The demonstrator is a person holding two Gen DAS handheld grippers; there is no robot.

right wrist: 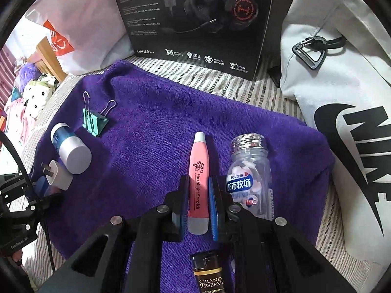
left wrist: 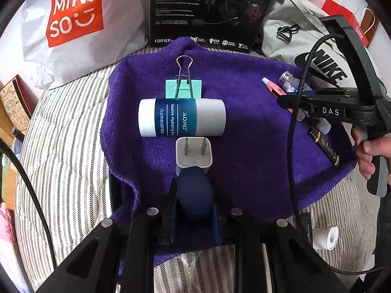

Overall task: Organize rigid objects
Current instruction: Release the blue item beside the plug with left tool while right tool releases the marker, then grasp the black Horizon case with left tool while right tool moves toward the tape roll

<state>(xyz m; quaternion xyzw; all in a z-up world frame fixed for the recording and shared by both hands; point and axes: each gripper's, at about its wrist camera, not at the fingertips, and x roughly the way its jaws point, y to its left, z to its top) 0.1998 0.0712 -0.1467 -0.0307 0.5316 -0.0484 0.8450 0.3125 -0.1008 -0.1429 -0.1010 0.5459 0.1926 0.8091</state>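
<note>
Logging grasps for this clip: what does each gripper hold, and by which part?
The right gripper is shut on the pink flashlight earpick, gripped across its lower body near the grey end. The left gripper is shut on a dark blue rounded object, held at its sides.

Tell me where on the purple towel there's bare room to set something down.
The middle of the purple towel is bare, between the binder clip and the pink pen. Crowded on the left around the white tube and charger plug, and on the right around the candy bottle.
</note>
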